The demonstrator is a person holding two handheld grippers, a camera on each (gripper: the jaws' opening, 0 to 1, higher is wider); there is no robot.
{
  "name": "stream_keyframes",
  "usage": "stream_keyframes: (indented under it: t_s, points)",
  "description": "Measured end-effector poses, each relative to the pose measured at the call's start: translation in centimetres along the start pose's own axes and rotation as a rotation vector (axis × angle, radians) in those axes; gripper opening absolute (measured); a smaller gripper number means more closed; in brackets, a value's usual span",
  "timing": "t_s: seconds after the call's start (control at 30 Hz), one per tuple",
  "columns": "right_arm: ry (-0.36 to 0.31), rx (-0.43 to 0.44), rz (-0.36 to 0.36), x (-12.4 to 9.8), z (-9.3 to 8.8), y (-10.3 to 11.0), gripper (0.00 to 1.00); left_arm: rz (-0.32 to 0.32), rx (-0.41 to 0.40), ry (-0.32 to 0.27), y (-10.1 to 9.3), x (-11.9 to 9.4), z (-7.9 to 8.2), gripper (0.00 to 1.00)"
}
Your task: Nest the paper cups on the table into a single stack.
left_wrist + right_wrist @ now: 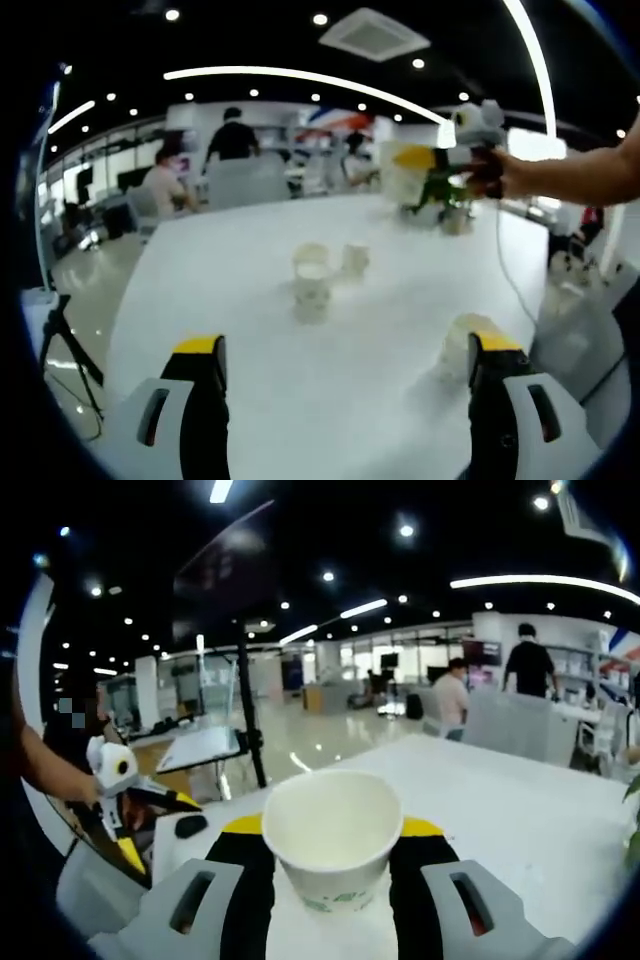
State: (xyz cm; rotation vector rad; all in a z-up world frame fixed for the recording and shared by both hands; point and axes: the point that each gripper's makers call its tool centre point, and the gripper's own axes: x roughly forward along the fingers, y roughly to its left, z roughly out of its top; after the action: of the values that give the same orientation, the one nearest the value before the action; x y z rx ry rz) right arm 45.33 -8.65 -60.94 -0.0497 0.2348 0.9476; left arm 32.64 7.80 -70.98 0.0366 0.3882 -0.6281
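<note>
On the white table [240, 330] a paper cup [311, 282] stands upright near the middle, with a smaller-looking cup [355, 259] just behind it. A third cup [460, 345] sits close to the inner side of my left gripper's right jaw. My left gripper [345, 352] is open and wide, low over the near table; it also appears held in a hand [158, 825]. My right gripper [332, 832] is shut on a white paper cup [332, 845], mouth toward the camera. That right gripper [452, 165] hovers above the far table with its cup [405, 175].
A tripod [62, 335] stands off the table's left edge; its pole [250, 705] rises beyond the table's edge. People sit and stand at desks [232, 140] behind. A cable [512, 270] trails across the table's right side. A chair [570, 330] is at the right.
</note>
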Motion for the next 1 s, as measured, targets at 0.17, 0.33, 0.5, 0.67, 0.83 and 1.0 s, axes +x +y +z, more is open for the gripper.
stream_keyframes:
  t_s: [0.17, 0.33, 0.5, 0.67, 0.83, 1.0]
  points:
    - [-0.001, -0.003, 0.010, -0.4, 0.1, 0.7, 0.41, 0.000, -0.002, 0.002, 0.0, -0.1, -0.2, 0.98]
    - [-0.005, -0.011, 0.021, -0.7, 0.3, 1.8, 0.41, -0.002, -0.002, 0.007, -0.2, -0.3, -0.4, 0.98]
    - [-0.009, -0.018, 0.033, -1.0, 0.3, 2.7, 0.41, -0.002, 0.000, 0.005, -0.1, -0.4, -0.3, 0.98]
    - [-0.012, -0.022, 0.049, -1.2, 0.2, 3.7, 0.41, 0.004, 0.016, 0.004, 0.0, -0.5, -0.4, 0.98]
    - [-0.015, -0.022, 0.066, -1.4, 0.1, 4.8, 0.41, 0.006, 0.015, 0.003, 0.1, -0.5, -0.3, 0.98]
    - [-0.020, -0.021, 0.076, -1.7, 0.1, 5.6, 0.41, 0.006, 0.019, 0.000, 0.1, -0.4, -0.2, 0.98]
